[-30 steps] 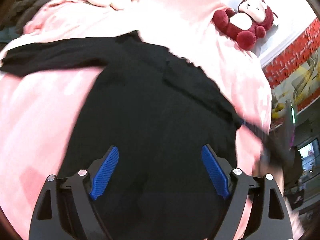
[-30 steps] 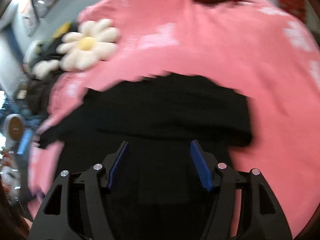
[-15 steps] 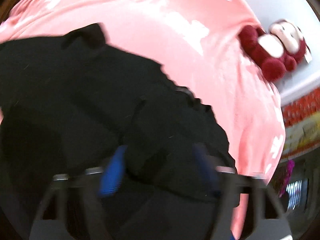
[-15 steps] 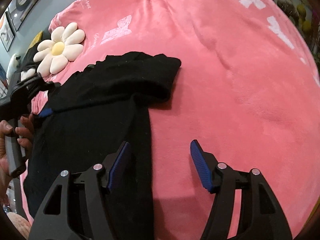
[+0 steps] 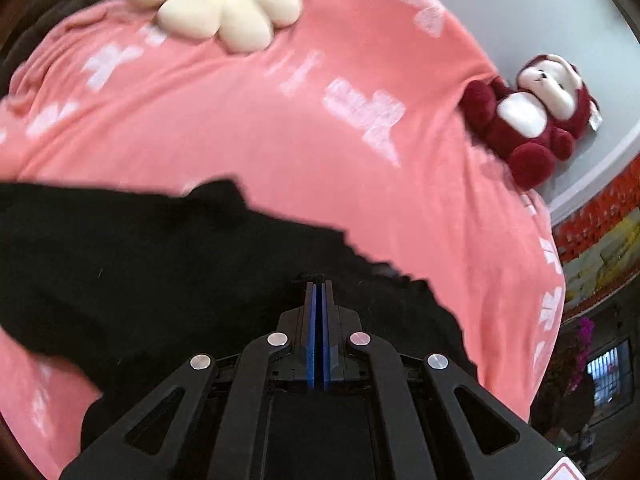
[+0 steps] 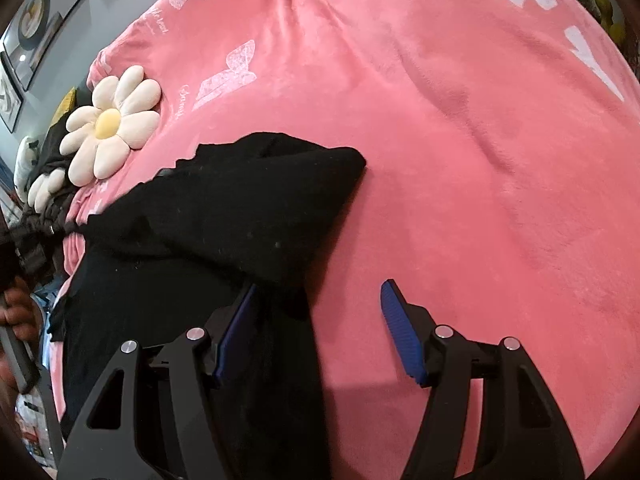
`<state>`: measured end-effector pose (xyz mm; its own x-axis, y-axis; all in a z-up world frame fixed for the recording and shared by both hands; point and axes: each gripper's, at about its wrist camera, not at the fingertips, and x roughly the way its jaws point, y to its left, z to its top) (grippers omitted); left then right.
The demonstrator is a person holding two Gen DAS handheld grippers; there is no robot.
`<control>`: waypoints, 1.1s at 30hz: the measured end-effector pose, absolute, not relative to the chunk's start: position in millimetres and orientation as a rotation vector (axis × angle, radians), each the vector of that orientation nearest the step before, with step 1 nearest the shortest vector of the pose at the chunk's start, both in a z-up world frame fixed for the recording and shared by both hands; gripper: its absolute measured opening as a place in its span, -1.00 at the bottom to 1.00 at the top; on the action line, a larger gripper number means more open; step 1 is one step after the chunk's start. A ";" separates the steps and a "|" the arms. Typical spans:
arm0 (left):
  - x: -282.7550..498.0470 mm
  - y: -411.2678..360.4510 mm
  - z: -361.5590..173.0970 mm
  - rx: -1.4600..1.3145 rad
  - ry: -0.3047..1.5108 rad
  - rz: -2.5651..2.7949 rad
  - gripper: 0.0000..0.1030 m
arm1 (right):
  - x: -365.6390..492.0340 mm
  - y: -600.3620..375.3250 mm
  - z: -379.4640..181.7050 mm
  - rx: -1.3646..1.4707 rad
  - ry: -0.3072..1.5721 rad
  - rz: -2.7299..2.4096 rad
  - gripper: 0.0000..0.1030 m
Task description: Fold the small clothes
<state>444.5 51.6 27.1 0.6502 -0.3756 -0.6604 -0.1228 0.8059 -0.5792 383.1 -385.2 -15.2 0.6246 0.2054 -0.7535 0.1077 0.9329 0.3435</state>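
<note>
A black garment (image 5: pixel 160 272) lies on a pink blanket (image 5: pixel 280 128). In the left wrist view my left gripper (image 5: pixel 319 286) is shut, its blue pads pressed together at the garment's edge; black cloth sits at the tips, so it looks pinched. In the right wrist view the garment (image 6: pixel 224 216) has one part folded over itself. My right gripper (image 6: pixel 318 296) is open, low over the garment's right edge, with its left finger (image 6: pixel 236 332) over cloth and its right finger (image 6: pixel 400 332) over bare blanket.
A white daisy-shaped cushion (image 5: pixel 224 4) lies at the far side, also in the right wrist view (image 6: pixel 108 124). A dark red plush toy (image 5: pixel 532 116) sits by the wall at right. A hand on the other gripper's handle (image 6: pixel 16 316) shows at the left.
My left gripper has gone from wide open to shut at the garment's edge and its view has swung up. My right gripper stayed open and barely moved over the last half second.
</note>
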 end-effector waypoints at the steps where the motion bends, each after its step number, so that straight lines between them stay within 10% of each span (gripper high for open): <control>1: 440.6 53.5 22.1 -0.650 0.872 -0.163 -1.00 | 386.2 -381.1 -14.4 0.374 0.901 0.061 0.18; 4: 433.2 49.1 14.5 -0.624 0.878 -0.175 -1.00 | 400.5 -363.7 -20.5 0.298 0.947 0.069 0.08; 7: 430.6 51.5 16.5 -0.645 0.864 -0.181 -1.00 | 408.4 -370.4 -14.9 0.273 0.938 0.038 -0.71; 10: 432.3 58.1 23.3 -0.660 0.848 -0.188 -1.00 | 405.9 -400.5 -10.6 0.287 0.904 -0.005 -0.74; 21: 421.0 61.1 -17.8 -0.608 1.013 -0.143 -1.00 | 386.5 -397.7 9.9 0.262 0.913 0.106 -0.35; 25: 424.8 64.5 -16.2 -0.651 1.025 -0.153 -0.74 | 398.9 -407.7 37.8 0.377 0.819 0.140 0.33; 29: 436.5 57.3 -13.1 -0.701 1.019 -0.142 -0.12 | 447.3 -405.0 26.8 0.344 0.889 0.108 0.33; 33: 449.2 45.1 -12.5 -0.674 1.003 -0.110 -0.30 | 495.8 -395.6 -25.6 0.319 1.080 0.030 0.29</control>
